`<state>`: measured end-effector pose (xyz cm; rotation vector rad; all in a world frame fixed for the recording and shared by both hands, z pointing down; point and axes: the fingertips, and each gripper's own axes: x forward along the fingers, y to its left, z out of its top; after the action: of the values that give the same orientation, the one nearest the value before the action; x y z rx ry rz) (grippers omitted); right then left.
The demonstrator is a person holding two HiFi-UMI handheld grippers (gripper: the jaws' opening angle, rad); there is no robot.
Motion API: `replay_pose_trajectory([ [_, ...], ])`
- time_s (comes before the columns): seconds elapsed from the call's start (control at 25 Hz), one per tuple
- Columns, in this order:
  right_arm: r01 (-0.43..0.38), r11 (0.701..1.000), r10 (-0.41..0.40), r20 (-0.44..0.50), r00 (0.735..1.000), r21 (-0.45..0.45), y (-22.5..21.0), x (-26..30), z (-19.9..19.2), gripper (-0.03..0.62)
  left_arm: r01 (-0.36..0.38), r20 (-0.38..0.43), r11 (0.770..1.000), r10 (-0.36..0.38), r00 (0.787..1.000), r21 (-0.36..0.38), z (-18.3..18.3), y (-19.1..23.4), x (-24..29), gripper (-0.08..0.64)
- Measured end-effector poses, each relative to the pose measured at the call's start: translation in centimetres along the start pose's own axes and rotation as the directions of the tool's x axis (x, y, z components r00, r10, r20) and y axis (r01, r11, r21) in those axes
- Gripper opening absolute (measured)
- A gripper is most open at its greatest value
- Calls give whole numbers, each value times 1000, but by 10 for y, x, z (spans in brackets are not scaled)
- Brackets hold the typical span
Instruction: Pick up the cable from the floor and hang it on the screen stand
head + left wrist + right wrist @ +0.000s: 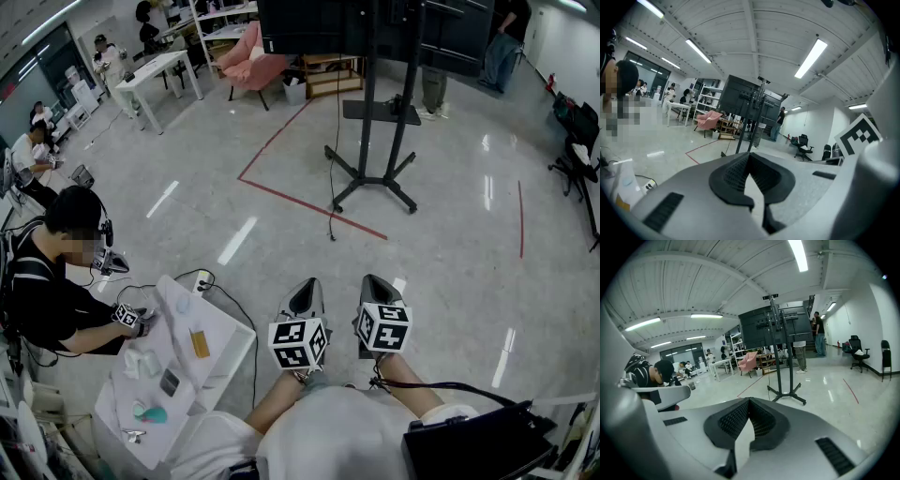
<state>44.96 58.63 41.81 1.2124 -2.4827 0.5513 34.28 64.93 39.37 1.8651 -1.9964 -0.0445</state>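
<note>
Head view: left tongs [307, 284] and right tongs [372, 281] are held side by side, well apart from the stand [375, 178]. The cable [330, 211] hangs beside the stand, lower end on the floor. Left gripper view: jaws together, holding nothing. Right gripper view: jaws likewise together, holding nothing

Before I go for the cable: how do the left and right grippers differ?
The left gripper is nearer the white table; the right gripper is farther from it. The right gripper view shows the whole base of the screen stand; in the left gripper view the left gripper's jaws hide most of it. Both are shut on nothing and point toward the stand, short of the cable.
</note>
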Motion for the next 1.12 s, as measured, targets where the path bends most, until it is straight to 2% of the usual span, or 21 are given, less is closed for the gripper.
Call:
replay_pose_trajectory([
  [0.44, 12, 1000, -12, 6, 1000, 28, 8, 50, 13, 17, 6, -6, 1000, -6, 1000, -11, 14, 41, 42, 3],
  [0.84, 69, 997, -70, 20, 997, 46, 9, 93, 34, 17, 19, 8, 1000, -19, 1000, -2, 40, 88, 75, 3],
  [1.12, 99, 994, -99, 10, 995, 42, -4, 116, 45, 17, -8, 8, 999, 8, 1000, -48, 45, 118, 96, 3],
])
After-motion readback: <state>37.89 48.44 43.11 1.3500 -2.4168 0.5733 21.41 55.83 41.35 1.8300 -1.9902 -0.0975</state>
